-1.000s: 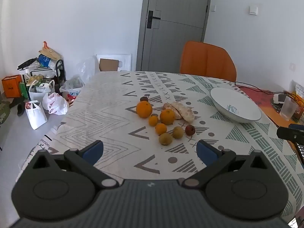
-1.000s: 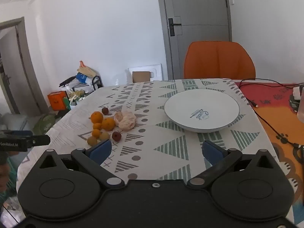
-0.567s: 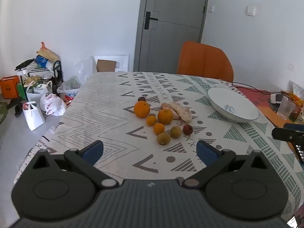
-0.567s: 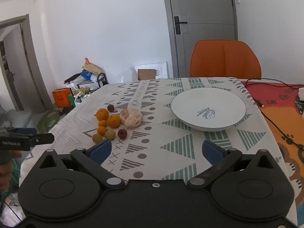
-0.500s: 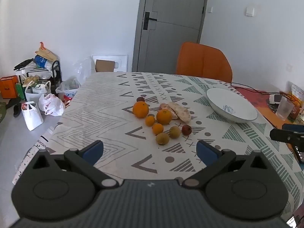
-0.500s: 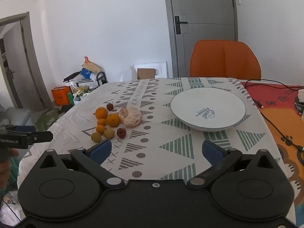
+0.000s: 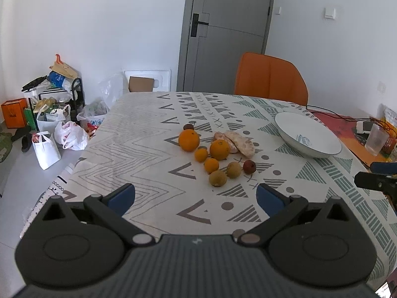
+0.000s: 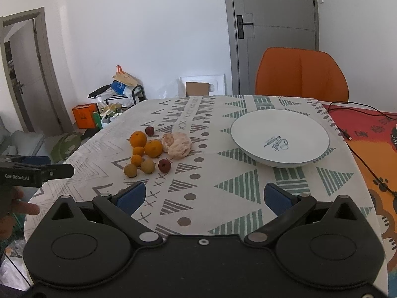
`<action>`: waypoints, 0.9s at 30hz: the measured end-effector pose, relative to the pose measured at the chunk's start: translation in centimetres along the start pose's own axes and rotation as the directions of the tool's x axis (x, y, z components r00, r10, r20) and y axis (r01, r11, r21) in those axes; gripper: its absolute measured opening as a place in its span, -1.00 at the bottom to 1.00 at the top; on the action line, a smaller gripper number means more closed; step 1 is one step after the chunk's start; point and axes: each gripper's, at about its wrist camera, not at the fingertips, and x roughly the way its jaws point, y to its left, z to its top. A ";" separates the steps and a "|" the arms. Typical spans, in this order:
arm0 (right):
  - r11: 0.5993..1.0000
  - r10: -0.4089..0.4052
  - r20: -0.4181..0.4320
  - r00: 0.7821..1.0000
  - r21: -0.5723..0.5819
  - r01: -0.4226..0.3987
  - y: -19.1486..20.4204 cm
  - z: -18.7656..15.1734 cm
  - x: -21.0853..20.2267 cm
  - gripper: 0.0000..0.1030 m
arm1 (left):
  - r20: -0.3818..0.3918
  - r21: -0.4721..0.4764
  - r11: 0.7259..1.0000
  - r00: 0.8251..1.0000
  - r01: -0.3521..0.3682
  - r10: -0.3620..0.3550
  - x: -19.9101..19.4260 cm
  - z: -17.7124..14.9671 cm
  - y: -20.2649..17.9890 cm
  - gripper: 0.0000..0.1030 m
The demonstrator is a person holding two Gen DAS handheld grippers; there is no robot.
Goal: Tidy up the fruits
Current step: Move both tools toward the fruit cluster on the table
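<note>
A cluster of fruit lies mid-table: a large orange point(image 7: 188, 140) point(image 8: 138, 139), a second orange point(image 7: 219, 149) point(image 8: 153, 148), small oranges, two yellow-green fruits point(image 7: 217, 178) point(image 8: 130, 170), a red fruit point(image 7: 249, 167) point(image 8: 164, 165), a dark plum point(image 7: 188, 127) point(image 8: 149, 130) and a peeled citrus point(image 7: 242, 142) point(image 8: 179, 144). An empty white bowl point(image 7: 307, 135) point(image 8: 280, 137) sits to their right. My left gripper point(image 7: 195, 199) is open and empty, short of the fruit. My right gripper point(image 8: 203, 196) is open and empty, short of the bowl.
The table wears a patterned cloth point(image 7: 139, 144). An orange chair point(image 7: 269, 82) point(image 8: 301, 74) stands at the far side. Cables point(image 8: 362, 159) and a glass point(image 7: 376, 140) lie on the right. Bags point(image 7: 49, 134) clutter the floor to the left.
Both grippers have drifted slightly; the fruit and bowl sit a little further left in the left view. Nothing was grasped and both stay open.
</note>
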 end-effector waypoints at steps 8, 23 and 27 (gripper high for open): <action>1.000 0.004 0.005 1.000 0.026 -0.004 -0.3 0.0 -0.1 1.00 | -0.003 0.001 1.000 1.000 -0.001 0.001 0.0 0.0 -0.2 1.00; 1.000 0.014 0.012 1.000 -0.008 -0.013 0.1 0.3 -0.3 1.00 | 0.018 0.018 1.000 1.000 0.014 -0.015 -0.9 0.4 -0.6 1.00; 1.000 0.013 0.016 1.000 -0.010 -0.013 0.2 0.3 -0.4 1.00 | 0.025 0.014 1.000 1.000 0.017 -0.017 -1.1 0.4 -0.5 1.00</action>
